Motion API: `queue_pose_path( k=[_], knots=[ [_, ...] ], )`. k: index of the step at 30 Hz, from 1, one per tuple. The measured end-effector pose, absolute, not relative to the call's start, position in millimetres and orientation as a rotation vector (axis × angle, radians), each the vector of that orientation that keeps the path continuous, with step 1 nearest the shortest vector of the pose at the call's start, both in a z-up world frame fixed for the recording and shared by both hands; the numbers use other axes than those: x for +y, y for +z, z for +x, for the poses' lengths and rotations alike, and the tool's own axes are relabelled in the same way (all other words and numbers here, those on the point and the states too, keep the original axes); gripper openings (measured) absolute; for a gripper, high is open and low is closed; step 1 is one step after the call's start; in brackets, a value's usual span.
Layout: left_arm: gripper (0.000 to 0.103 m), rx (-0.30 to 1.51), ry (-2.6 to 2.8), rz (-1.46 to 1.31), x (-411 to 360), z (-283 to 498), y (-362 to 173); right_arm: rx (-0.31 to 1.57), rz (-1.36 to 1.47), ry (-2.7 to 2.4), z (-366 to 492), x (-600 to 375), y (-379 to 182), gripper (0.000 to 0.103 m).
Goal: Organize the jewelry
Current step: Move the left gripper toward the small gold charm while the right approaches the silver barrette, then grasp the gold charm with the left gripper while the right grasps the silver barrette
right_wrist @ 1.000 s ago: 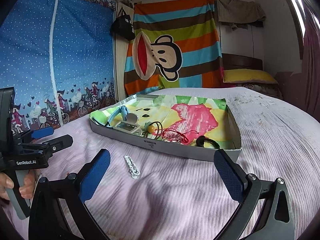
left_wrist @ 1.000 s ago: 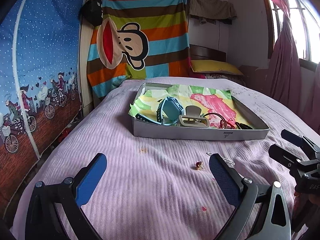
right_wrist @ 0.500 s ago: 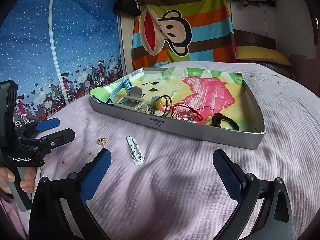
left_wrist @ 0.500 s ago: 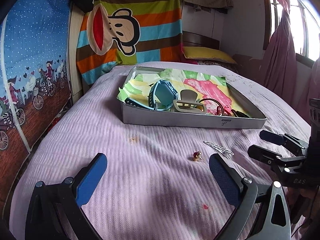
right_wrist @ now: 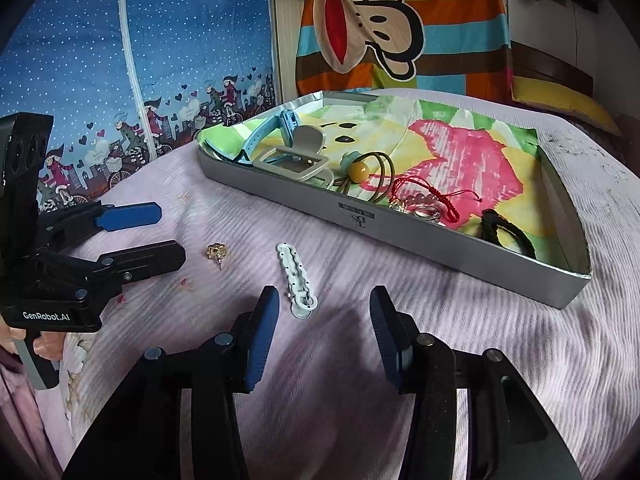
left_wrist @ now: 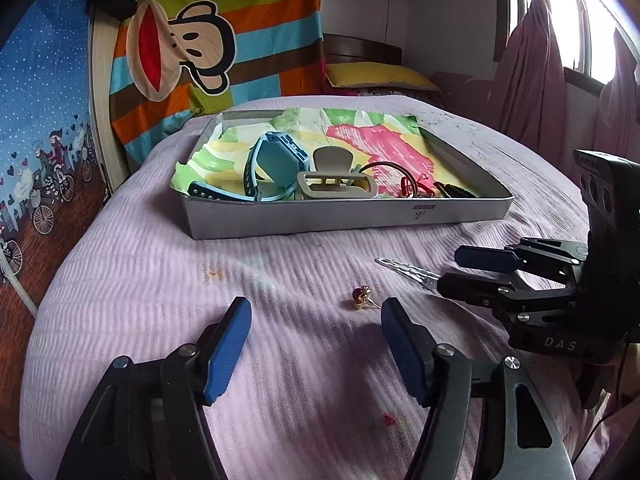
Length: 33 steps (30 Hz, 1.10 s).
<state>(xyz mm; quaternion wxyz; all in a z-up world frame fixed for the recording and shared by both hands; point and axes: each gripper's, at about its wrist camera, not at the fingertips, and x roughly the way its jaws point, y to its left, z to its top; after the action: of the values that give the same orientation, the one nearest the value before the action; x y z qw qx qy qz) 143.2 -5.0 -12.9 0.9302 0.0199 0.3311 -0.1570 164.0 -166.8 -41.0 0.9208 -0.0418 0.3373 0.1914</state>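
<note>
A small gold earring with a red stone (left_wrist: 362, 297) lies on the lilac bedspread just ahead of my open, empty left gripper (left_wrist: 314, 320); it also shows in the right wrist view (right_wrist: 217, 252). A pale wavy hair clip (right_wrist: 296, 280) lies just ahead of my open, empty right gripper (right_wrist: 322, 312); it also shows in the left wrist view (left_wrist: 408, 272). The grey tray (left_wrist: 320, 220) beyond holds a blue watch (left_wrist: 276, 168), a beige claw clip (left_wrist: 334, 184), hair ties, a red bracelet (right_wrist: 428, 196) and rings.
The tray (right_wrist: 440, 236) sits mid-bed, lined with a bright cloth. A striped monkey blanket (left_wrist: 208, 40) hangs behind. A blue curtain (right_wrist: 120, 60) is on the left, a yellow pillow (left_wrist: 376, 76) at the bed's head.
Both grippers have moved down and forward toward the bedspread. The earring and the hair clip now lie close before the fingertips. Both jaws have narrowed somewhat but stay open.
</note>
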Motion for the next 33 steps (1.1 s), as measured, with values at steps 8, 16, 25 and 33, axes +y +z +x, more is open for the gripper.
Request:
queue_pose_path(
  k=[8, 16, 25, 33],
  knots=[
    [0.041, 0.712, -0.392, 0.064, -16.5, 153.8, -16.8, 0.731, -0.065, 0.431, 171.6, -164.6, -49.5, 0.027],
    [0.024, 0.737, -0.422, 0.074, -19.7, 156.3, -23.6, 0.748, -0.047, 0.454, 175.9, -164.1, -56.6, 0.022],
    [0.012, 0.743, -0.420, 0.099, -29.4, 153.2, -29.7, 0.756, -0.044, 0.447, 178.3, -162.8, -61.1, 0.022],
    [0.011, 0.731, -0.404, 0.089, -27.7, 150.7, -29.9, 0.738, -0.047, 0.444, 176.1, -162.9, -62.1, 0.013]
  ],
)
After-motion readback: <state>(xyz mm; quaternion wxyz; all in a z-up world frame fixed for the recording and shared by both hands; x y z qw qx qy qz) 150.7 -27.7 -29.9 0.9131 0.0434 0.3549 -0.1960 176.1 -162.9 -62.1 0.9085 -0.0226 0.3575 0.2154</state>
